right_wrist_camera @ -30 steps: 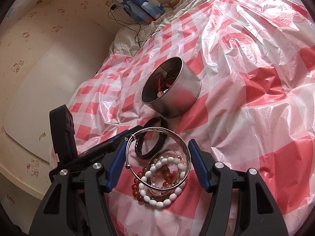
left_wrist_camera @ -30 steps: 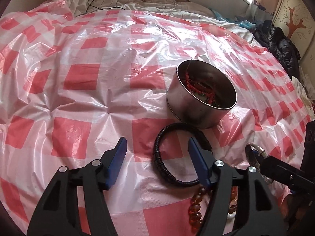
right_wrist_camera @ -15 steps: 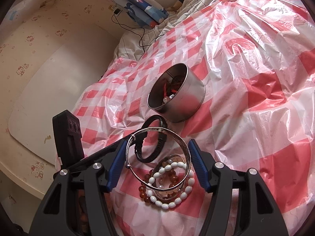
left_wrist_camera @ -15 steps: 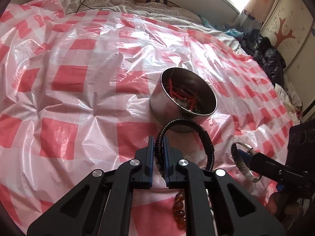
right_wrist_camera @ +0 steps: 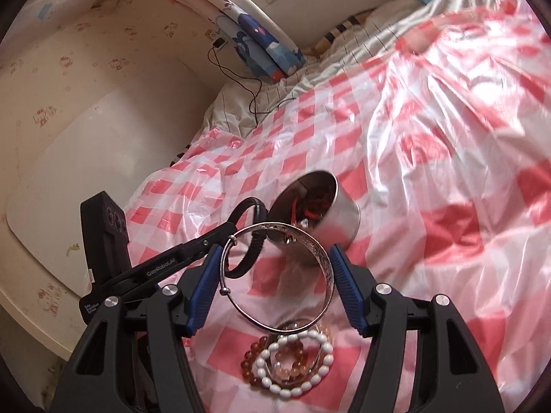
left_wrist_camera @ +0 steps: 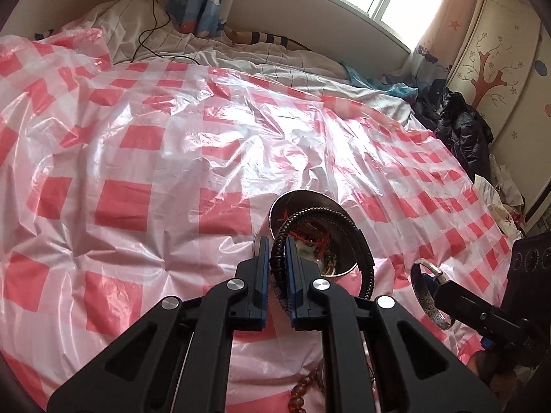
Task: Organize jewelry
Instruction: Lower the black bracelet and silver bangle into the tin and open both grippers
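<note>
My left gripper (left_wrist_camera: 277, 265) is shut on a black braided bracelet (left_wrist_camera: 365, 251) and holds it upright in the air, just in front of a round metal tin (left_wrist_camera: 310, 194). The tin (right_wrist_camera: 341, 220) holds red beads and other pieces. My right gripper (right_wrist_camera: 274, 248) grips a silver bangle (right_wrist_camera: 323, 258) across its width, lifted off the sheet; the bangle (left_wrist_camera: 425, 296) also shows at the right of the left wrist view. Below it on the bed lie a white bead bracelet (right_wrist_camera: 292, 389), an amber bead bracelet (right_wrist_camera: 251, 364) and a clear bangle (right_wrist_camera: 296, 325).
A wrinkled pink-and-white checked plastic sheet (left_wrist_camera: 137, 172) covers the bed. At the head end lie a blue patterned cloth (left_wrist_camera: 199, 3) and a black cable (left_wrist_camera: 151, 34). Dark clothes (left_wrist_camera: 461, 130) are piled at the right edge by a wardrobe (left_wrist_camera: 499, 69).
My left gripper closed on the black bracelet and lifted it off the sheet toward the tin. My right gripper rose with the silver bangle, away from the beads on the bed.
</note>
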Demonstrator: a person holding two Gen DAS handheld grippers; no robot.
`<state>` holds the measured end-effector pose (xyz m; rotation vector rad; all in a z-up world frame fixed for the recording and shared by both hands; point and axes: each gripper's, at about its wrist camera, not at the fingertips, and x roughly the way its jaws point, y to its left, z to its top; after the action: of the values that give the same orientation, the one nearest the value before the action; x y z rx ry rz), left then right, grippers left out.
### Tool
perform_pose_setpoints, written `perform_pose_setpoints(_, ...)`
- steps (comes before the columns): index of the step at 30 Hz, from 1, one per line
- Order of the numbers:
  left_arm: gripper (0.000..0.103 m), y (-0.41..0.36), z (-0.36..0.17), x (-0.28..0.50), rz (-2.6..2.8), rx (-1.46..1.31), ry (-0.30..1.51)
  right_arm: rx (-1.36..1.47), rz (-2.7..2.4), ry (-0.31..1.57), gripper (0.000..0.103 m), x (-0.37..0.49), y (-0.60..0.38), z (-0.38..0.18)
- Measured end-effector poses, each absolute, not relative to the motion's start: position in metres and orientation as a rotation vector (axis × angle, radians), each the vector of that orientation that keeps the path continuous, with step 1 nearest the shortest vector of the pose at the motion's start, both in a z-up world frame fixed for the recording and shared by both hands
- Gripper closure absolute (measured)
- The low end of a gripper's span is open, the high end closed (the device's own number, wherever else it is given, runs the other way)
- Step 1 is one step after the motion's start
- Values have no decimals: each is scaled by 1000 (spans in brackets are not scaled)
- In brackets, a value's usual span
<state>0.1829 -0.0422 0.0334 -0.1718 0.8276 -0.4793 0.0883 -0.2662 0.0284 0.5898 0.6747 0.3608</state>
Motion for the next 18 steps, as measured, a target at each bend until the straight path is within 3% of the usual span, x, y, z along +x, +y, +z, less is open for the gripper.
perform_pose_setpoints(18,94,-86,20,226,-489,-91,887,339,308,644,41,151,-240,45)
